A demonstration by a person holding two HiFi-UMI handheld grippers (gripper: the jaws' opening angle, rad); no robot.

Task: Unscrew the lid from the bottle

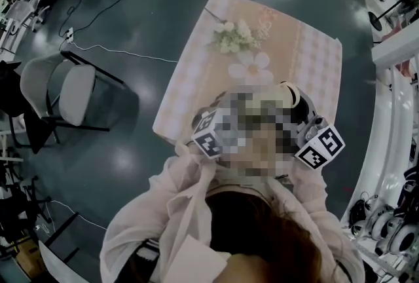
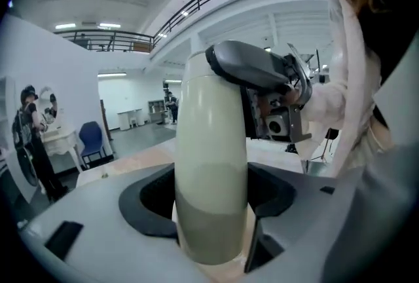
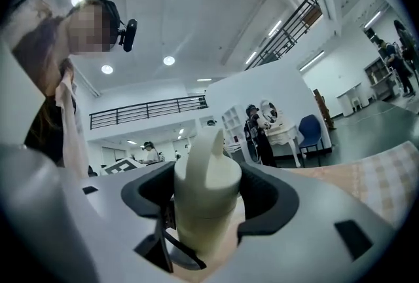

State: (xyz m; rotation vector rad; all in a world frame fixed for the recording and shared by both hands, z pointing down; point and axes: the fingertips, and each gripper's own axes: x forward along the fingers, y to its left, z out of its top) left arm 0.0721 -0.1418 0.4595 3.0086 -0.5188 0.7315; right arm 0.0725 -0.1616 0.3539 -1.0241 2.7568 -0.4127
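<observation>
Left gripper [image 2: 213, 213] clamped on cream bottle [image 2: 213, 144]; right gripper [image 3: 208, 213] clamped on its lid [image 3: 205, 187]. Bottle held at near edge of pink checked tablecloth [image 1: 190, 82]. Dark glossy floor [image 1: 141, 10], 1 grey chair [image 1: 65, 95].

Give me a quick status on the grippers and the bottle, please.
Left gripper shut on bottle body. Right gripper shut on lid at bottle's top. Lid not visibly off. Nothing in the way.

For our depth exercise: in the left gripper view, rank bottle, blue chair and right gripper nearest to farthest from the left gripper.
1. bottle, between the left gripper's jaws.
2. right gripper, at the bottle's top.
3. blue chair, far left background.
</observation>
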